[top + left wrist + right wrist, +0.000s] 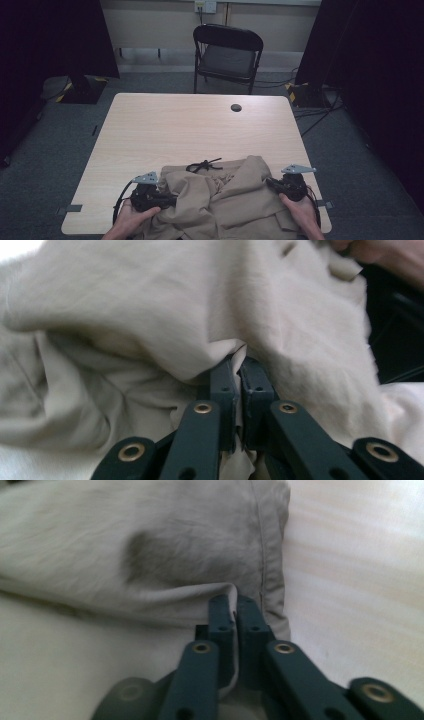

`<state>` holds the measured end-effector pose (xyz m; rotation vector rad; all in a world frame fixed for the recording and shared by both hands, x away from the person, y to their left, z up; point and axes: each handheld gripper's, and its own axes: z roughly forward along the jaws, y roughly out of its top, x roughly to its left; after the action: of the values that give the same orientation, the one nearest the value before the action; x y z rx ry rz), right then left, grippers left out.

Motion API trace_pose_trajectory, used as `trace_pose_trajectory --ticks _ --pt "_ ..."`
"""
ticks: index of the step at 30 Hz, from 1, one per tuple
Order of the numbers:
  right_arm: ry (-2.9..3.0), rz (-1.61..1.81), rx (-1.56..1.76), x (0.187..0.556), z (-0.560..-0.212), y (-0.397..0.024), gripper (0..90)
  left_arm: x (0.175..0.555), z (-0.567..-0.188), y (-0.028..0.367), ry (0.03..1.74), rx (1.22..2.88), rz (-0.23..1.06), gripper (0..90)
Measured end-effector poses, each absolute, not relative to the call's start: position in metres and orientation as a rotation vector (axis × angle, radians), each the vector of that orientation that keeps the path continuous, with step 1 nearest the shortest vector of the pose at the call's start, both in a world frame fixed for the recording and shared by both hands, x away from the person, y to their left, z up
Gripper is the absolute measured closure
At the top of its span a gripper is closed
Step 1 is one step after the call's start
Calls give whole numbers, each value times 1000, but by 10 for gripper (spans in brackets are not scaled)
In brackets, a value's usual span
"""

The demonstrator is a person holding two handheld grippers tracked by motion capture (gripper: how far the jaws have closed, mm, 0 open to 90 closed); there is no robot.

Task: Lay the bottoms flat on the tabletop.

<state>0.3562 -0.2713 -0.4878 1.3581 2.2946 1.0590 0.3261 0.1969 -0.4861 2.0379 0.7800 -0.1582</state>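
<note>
From the high view we see a crumpled beige garment (225, 200) lying at the near edge of the wooden surface (165, 125), a black drawstring (204, 165) at its far side. The left gripper (167, 201) and right gripper (272, 184) meet its 2 sides.

In the left gripper view, our jaws are closed on a fold of the cloth (150, 315) (pinched tight).

In the right gripper view, the jaws clamp a hemmed edge (260, 580) against the surface.
</note>
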Motion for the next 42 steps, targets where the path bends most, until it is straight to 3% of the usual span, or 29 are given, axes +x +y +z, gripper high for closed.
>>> trace_pose_trajectory --ticks 5,9,15,20,22,25,27,34,42 --pt "2244 1121 1326 362 -469 -267 594 330 -470 203 776 1987 -116 757" --pt "2190 1198 1296 372 -449 -256 485 337 -456 208 777 1948 -74 702" --pt "2178 1250 1257 399 -438 -228 403 349 -435 220 798 1860 -14 651" --pt "2221 1196 1271 424 -453 -211 437 371 -431 222 865 1766 10 640" --pt "2249 1165 1283 430 -461 -209 547 384 -439 216 901 1780 22 635" --pt "2283 1180 1279 427 -465 -213 812 399 -455 207 954 1802 22 689" --pt "2283 1198 1258 419 -461 -217 881 405 -464 205 986 1799 -5 691" --pt "2270 1171 1263 386 -457 -241 888 391 -468 194 915 1907 -18 742" --pt "2290 1073 1332 370 -486 -256 876 362 -471 193 828 1947 -49 750"
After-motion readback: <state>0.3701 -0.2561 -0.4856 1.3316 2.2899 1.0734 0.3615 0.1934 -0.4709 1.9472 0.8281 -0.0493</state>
